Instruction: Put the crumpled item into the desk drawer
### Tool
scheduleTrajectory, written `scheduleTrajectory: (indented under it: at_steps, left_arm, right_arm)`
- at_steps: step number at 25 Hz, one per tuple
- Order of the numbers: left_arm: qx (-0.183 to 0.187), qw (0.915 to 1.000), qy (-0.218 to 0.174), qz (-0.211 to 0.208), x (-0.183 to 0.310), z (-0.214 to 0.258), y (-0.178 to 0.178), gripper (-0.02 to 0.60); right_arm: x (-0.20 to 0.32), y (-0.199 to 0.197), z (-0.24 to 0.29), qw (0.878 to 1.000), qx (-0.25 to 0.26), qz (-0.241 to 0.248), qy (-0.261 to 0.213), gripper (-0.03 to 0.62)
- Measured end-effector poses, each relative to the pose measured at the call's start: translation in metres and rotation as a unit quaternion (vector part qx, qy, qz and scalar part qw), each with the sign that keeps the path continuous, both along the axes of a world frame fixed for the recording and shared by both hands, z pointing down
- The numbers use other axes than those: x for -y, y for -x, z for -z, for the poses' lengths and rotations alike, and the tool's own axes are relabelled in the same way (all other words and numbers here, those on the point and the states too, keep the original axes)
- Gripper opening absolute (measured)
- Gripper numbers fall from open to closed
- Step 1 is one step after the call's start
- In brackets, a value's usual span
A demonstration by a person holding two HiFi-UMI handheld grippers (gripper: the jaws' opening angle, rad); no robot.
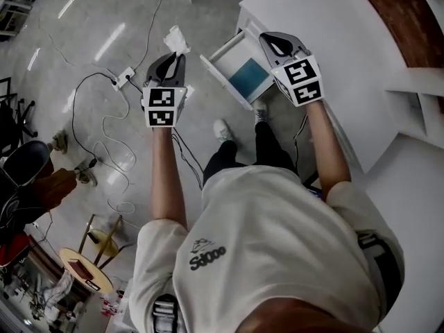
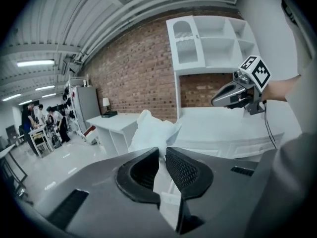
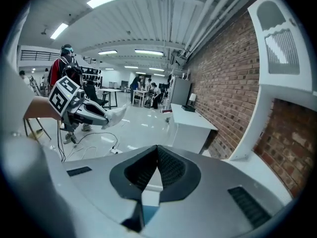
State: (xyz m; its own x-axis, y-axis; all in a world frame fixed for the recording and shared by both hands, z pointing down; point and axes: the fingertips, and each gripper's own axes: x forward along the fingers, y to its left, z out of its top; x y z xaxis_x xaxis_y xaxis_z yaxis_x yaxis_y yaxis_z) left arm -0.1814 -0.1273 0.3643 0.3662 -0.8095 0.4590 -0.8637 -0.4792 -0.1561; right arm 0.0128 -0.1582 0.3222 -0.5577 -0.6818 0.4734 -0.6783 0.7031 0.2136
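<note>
The crumpled white item point(image 1: 176, 39) sticks out of my left gripper point(image 1: 179, 55), whose jaws are shut on it above the floor, left of the drawer. In the left gripper view the crumpled item point(image 2: 151, 130) bulges past the pads, and the right gripper point(image 2: 233, 94) hangs ahead at the right. The open desk drawer point(image 1: 239, 71), white with a blue bottom, juts from the white desk point(image 1: 326, 33). My right gripper point(image 1: 267, 40) hovers over the drawer's right side. Its jaws point(image 3: 157, 151) meet with nothing between them, and the left gripper point(image 3: 86, 112) shows at left.
A power strip point(image 1: 125, 78) and trailing cables point(image 1: 104, 127) lie on the glossy floor at left. The person's shoes point(image 1: 222, 129) stand just before the drawer. A small round table point(image 1: 84, 269) sits lower left. Another white desk point(image 2: 115, 125) and several people stand farther off.
</note>
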Motion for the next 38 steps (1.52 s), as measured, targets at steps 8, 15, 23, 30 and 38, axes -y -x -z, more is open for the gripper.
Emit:
scheduleTrajectory:
  at_steps: [8, 15, 23, 30, 38]
  left_arm:
    - [-0.008, 0.9941, 0.106, 0.025, 0.037, -0.109, -0.040, 0.055]
    - [-0.017, 0.9835, 0.179, 0.016, 0.071, -0.212, -0.080, 0.055]
    - [-0.013, 0.9682, 0.250, -0.012, 0.092, -0.321, -0.109, 0.055]
    - [0.028, 0.9500, 0.306, -0.055, 0.105, -0.411, -0.128, 0.055]
    - [0.052, 0.9349, 0.337, -0.098, 0.123, -0.463, -0.145, 0.055]
  right_arm:
    - [0.056, -0.022, -0.103, 0.997, -0.005, 0.017, 0.074, 0.006]
    - [0.094, -0.035, -0.194, 0.991, -0.002, 0.028, 0.132, 0.006]
    - [0.097, -0.048, -0.294, 0.981, -0.017, 0.023, 0.190, 0.006]
    - [0.097, -0.043, -0.367, 0.975, -0.025, 0.010, 0.222, 0.006]
    - [0.086, -0.046, -0.420, 0.964, -0.023, -0.010, 0.263, 0.006]
